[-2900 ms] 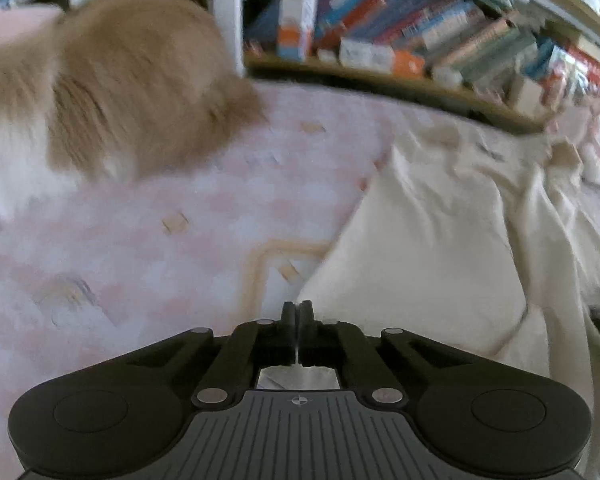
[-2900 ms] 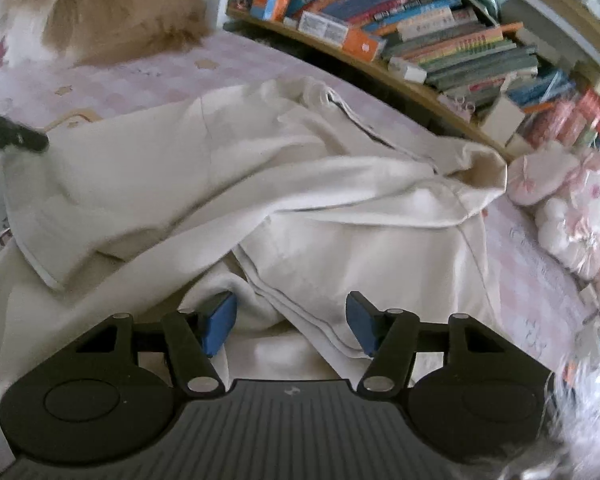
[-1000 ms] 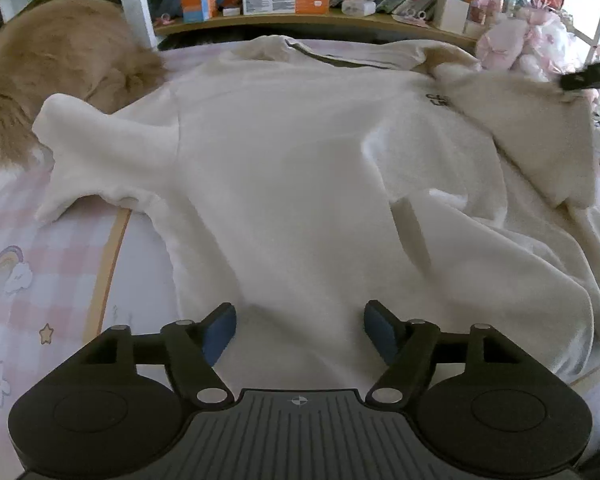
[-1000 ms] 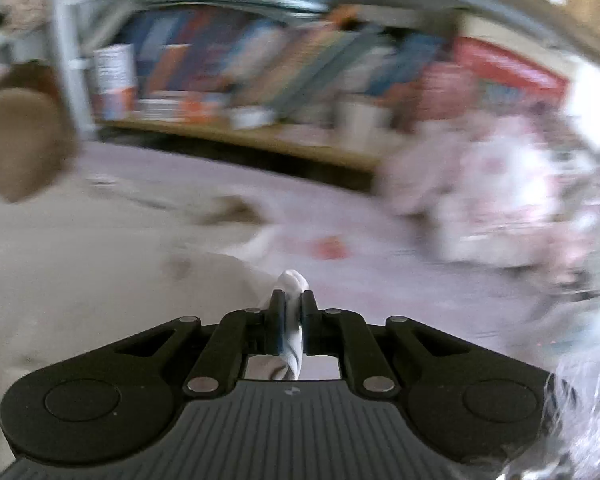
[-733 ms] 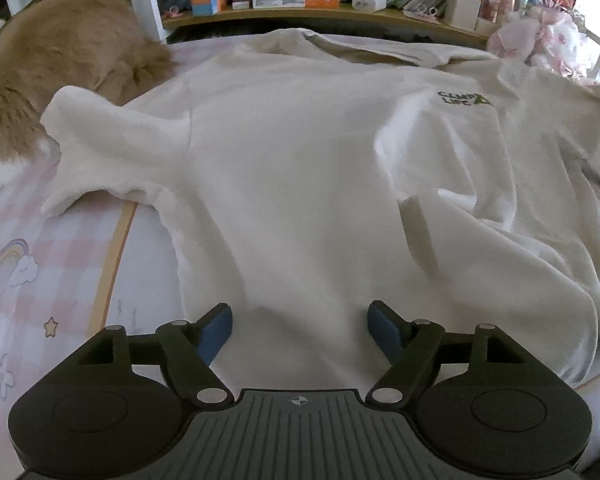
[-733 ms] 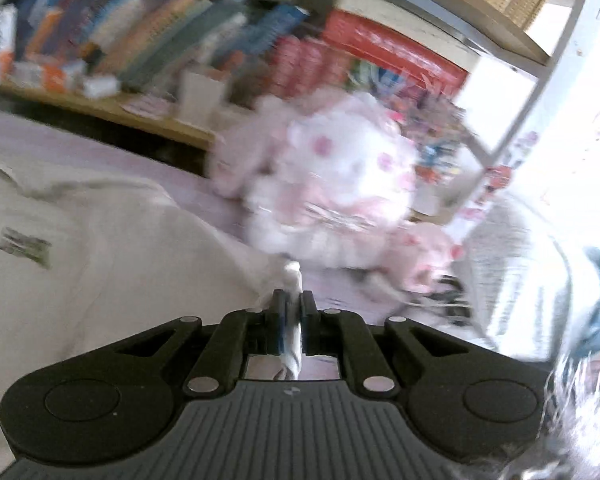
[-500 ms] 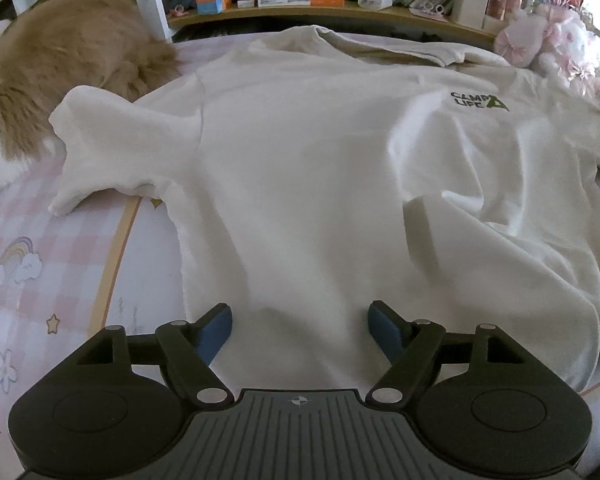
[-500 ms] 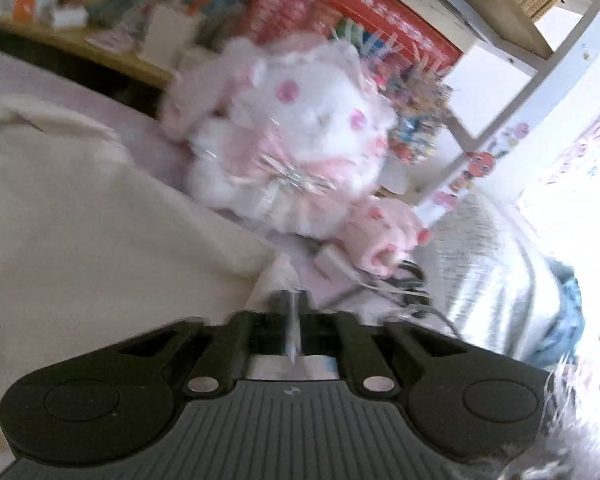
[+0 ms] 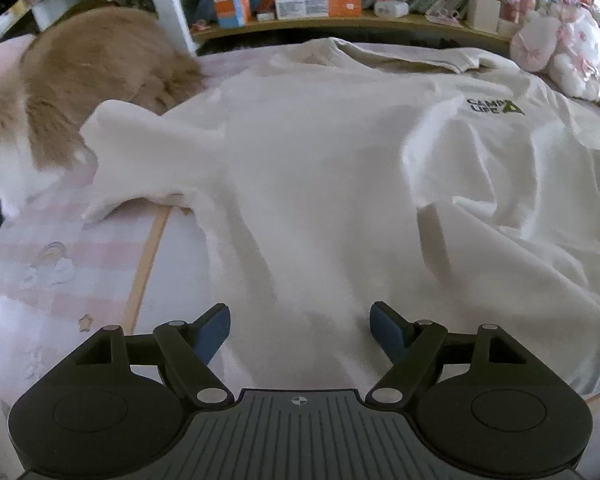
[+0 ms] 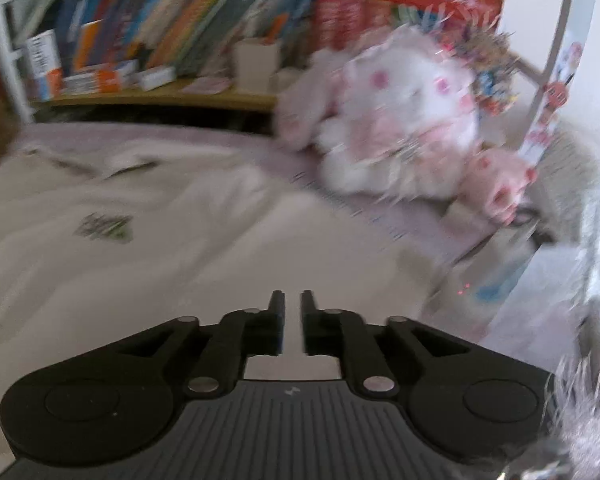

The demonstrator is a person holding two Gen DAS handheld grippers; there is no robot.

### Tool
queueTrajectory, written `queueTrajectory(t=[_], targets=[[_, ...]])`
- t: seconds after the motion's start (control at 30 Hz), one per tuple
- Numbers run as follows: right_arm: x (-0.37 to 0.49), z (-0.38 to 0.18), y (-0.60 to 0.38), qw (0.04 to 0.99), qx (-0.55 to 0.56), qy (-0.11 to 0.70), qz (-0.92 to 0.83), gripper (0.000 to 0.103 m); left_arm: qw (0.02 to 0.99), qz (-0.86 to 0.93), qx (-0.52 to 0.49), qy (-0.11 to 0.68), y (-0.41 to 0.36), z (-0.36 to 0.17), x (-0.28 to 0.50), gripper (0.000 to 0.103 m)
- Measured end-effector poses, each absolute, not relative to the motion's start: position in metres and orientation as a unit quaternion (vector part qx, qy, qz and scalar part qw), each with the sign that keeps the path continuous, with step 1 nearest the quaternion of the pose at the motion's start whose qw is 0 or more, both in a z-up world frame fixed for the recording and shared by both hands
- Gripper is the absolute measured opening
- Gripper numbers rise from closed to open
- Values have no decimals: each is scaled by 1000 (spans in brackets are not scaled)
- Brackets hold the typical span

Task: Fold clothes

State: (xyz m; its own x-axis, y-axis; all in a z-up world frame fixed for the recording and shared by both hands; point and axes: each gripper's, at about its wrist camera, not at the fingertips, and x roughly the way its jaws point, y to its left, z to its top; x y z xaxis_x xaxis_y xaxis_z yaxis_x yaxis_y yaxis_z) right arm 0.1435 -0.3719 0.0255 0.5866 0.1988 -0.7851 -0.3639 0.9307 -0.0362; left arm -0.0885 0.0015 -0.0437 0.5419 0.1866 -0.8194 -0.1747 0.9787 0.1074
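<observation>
Left gripper [image 9: 300,326] fingers wide above the cream shirt [image 9: 320,168]; right gripper [image 10: 291,304] fingers narrow, empty

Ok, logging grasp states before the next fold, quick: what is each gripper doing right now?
Left gripper: open, empty, above the cream T-shirt.
Right gripper: slightly open, holding nothing; view blurred.

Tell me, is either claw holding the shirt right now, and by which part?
Neither. The left claw is wide open over the cream shirt's hem; the right claw shows a narrow empty gap, no cloth between its fingers.
</observation>
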Motion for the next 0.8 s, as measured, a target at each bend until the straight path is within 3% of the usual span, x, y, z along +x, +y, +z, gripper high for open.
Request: queueTrajectory(t=[0.07,0.33,0.6,0.8], targets=[[128,21,-361,883,-106,424,169,29,878,111,-1,466,6,-42,-91,79],[114,23,-325,881,-122,403,216,29,897,126,-9,425,17,-18,-79,79],[135,26,-267,844,-248,361,309,44,918,54,88,383,47,1,-5,79],[173,21,-233,818,-322,351,322,46,923,2,139,360,87,4,64,79]])
